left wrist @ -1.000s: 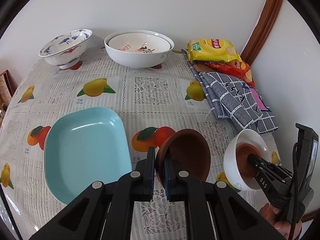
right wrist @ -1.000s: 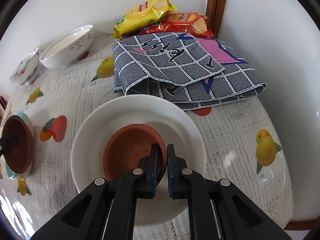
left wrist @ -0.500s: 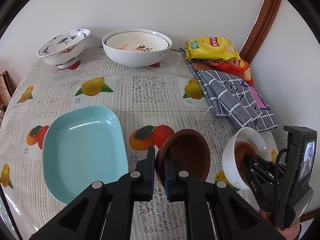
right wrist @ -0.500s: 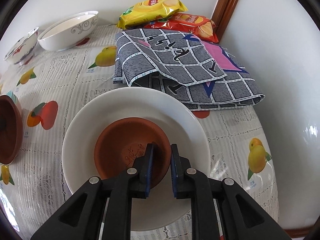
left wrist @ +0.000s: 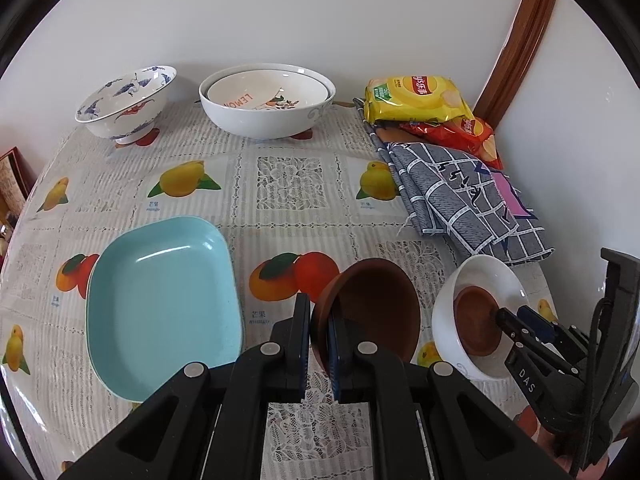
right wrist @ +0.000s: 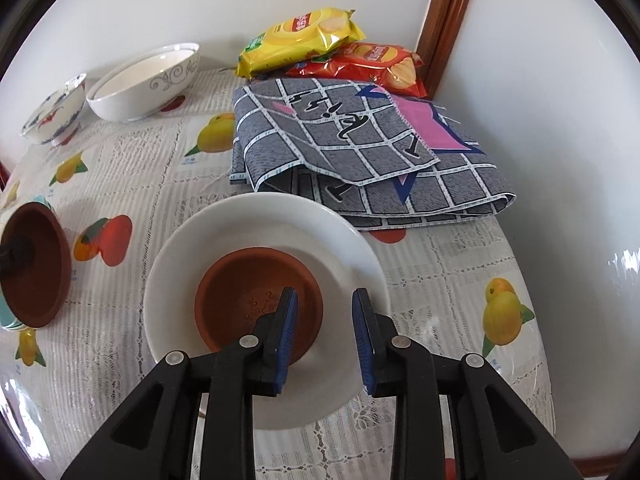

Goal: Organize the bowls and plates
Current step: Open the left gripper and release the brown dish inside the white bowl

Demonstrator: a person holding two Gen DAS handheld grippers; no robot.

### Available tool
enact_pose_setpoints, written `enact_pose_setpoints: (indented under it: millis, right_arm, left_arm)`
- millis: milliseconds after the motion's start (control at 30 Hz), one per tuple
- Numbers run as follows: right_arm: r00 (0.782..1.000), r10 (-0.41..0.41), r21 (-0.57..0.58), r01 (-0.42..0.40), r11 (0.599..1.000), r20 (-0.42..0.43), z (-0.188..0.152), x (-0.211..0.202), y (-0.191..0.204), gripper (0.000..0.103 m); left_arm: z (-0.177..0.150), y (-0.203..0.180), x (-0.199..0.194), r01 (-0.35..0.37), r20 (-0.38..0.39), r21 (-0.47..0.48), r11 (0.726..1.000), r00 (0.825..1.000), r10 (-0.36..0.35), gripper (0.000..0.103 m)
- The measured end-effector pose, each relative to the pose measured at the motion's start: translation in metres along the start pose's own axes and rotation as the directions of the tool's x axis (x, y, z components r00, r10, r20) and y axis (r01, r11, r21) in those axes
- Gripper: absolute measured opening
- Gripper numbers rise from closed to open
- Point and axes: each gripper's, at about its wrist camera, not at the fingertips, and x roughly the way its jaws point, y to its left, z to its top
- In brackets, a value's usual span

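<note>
Now my right gripper (right wrist: 325,334) jaws stand apart over the nested saucer (right wrist: 256,296); left gripper (left wrist: 319,344) clamps the brown bowl (left wrist: 372,308), which I should lower level between them.

Bright daylight, sharp, fisheye-warped edges

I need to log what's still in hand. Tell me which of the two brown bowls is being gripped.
The tilted brown bowl, pinched at its rim by the left tool. The other brown bowl sits inside the white bowl, and the right tool is open around its rim.
</note>
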Motion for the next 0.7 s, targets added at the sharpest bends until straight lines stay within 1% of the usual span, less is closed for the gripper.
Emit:
enact_pose_setpoints:
  millis: [67, 167, 200, 267, 333, 533, 700]
  right_arm:
    - [0.999, 0.031, 0.011, -0.031, 0.999, 0.016, 0.0, -0.009, -0.006, 0.028]
    - [0.998, 0.041, 0.021, -0.042, 0.999, 0.051, -0.001, -0.026, -0.017, 0.029]
    - [0.997, 0.041, 0.023, -0.042, 0.999, 0.063, -0.003, -0.032, -0.02, 0.03]
    - [0.996, 0.04, 0.033, -0.043, 0.999, 0.086, -0.006, -0.043, -0.029, 0.036]
    - [0.994, 0.034, 0.046, -0.039, 0.998, 0.103, -0.01, -0.051, -0.04, 0.037]
    - [0.994, 0.005, 0.108, -0.017, 0.994, 0.11, -0.021, -0.062, -0.079, 0.037]
    - [0.994, -0.017, 0.124, 0.004, 0.992, 0.107, -0.031, -0.066, -0.1, 0.037]
  left_arm:
    - [0.0, -0.006, -0.002, 0.01, -0.002, 0.005, 1.0, 1.0, -0.01, 0.008]
    - [-0.001, -0.018, -0.005, 0.021, 0.003, 0.019, 1.0, 1.0, -0.021, 0.008]
    - [0.0, -0.023, -0.006, 0.024, 0.005, 0.024, 0.999, 1.0, -0.024, 0.008]
    - [0.0, -0.033, -0.009, 0.032, 0.011, 0.04, 0.999, 0.999, -0.033, 0.008]
    - [0.0, -0.044, -0.009, 0.038, 0.012, 0.056, 0.998, 0.999, -0.038, 0.008]
    - [0.0, -0.075, -0.007, 0.062, 0.007, 0.096, 0.993, 0.998, -0.063, 0.008]
    - [-0.002, -0.097, 0.006, 0.074, -0.016, 0.118, 0.99, 0.997, -0.072, 0.008]
